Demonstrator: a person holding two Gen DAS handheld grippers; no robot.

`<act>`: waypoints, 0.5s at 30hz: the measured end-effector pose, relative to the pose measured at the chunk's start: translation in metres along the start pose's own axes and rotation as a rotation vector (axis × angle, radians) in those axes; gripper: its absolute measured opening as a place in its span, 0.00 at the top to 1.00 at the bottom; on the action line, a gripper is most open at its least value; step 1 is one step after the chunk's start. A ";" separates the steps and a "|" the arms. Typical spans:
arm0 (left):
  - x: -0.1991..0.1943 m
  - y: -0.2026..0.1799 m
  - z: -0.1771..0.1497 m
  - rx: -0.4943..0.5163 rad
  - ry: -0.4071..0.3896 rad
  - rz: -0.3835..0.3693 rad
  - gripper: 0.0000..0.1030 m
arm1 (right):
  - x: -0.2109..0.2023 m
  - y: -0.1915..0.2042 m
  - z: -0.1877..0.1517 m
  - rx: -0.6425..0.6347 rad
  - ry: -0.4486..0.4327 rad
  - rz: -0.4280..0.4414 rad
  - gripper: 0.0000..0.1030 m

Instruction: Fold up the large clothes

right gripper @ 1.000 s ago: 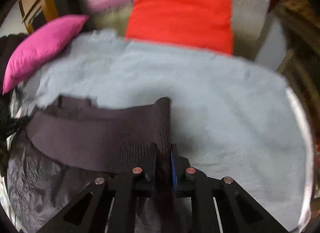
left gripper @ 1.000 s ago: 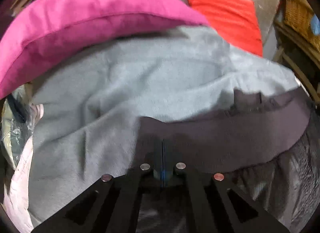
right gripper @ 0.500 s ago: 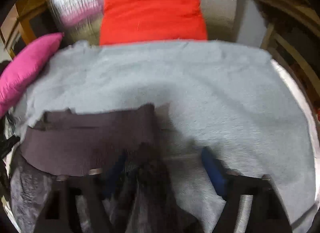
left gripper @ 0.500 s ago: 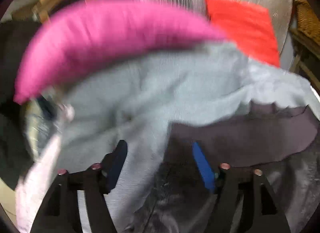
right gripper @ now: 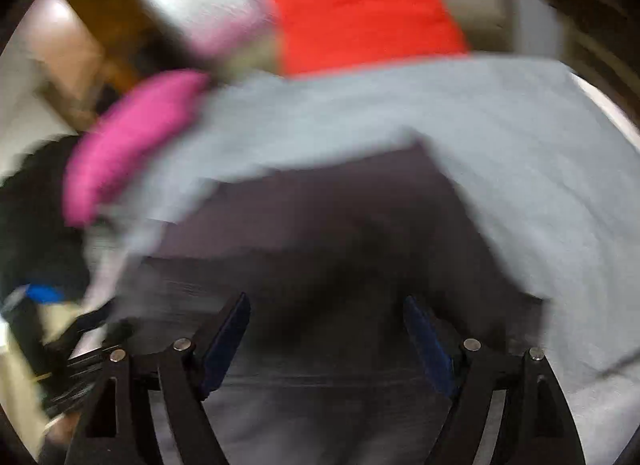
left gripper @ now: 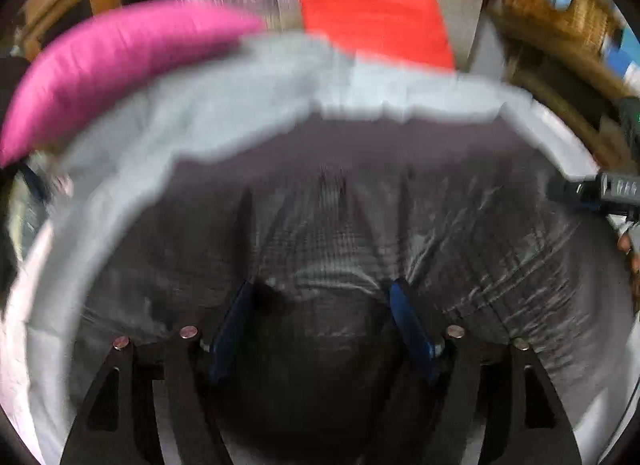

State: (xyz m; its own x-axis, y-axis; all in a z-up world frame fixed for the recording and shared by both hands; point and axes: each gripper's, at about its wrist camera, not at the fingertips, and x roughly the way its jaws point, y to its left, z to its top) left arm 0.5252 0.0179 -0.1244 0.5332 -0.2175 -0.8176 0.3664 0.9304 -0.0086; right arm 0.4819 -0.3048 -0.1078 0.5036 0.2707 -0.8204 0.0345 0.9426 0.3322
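- Left wrist: the left gripper (left gripper: 320,305) is seen with jaws opening, nothing pinched; the dark garment (left gripper: 340,225) is spread on the grey blanket (left gripper: 200,117).
- Right wrist: the right gripper (right gripper: 326,329) is released above the garment (right gripper: 320,225); folding is judged barely begun.

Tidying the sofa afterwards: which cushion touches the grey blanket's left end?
The pink cushion, lying along the grey blanket's left edge; the red cushion stands upright behind.
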 end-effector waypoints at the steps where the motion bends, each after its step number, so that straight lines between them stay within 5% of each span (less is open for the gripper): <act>1: 0.004 0.001 0.000 -0.008 -0.008 0.007 0.28 | 0.009 -0.012 -0.002 0.034 0.004 0.005 0.21; 3: 0.009 -0.001 -0.001 0.004 -0.011 0.035 0.26 | 0.013 -0.020 -0.005 0.057 -0.026 0.040 0.21; 7: 0.007 0.000 0.000 -0.030 -0.011 0.028 0.26 | 0.016 -0.005 -0.010 -0.025 -0.061 -0.044 0.21; 10: -0.038 0.002 -0.010 -0.055 -0.073 0.030 0.27 | -0.006 0.004 -0.017 -0.037 -0.119 -0.101 0.21; 15: -0.107 0.019 -0.049 -0.121 -0.222 0.037 0.25 | -0.077 0.054 -0.057 -0.151 -0.275 0.000 0.19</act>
State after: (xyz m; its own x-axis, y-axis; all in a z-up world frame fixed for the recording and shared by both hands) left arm 0.4381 0.0736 -0.0652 0.7040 -0.2300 -0.6719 0.2572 0.9645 -0.0606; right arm 0.3962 -0.2637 -0.0535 0.7189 0.2272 -0.6569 -0.0836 0.9665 0.2428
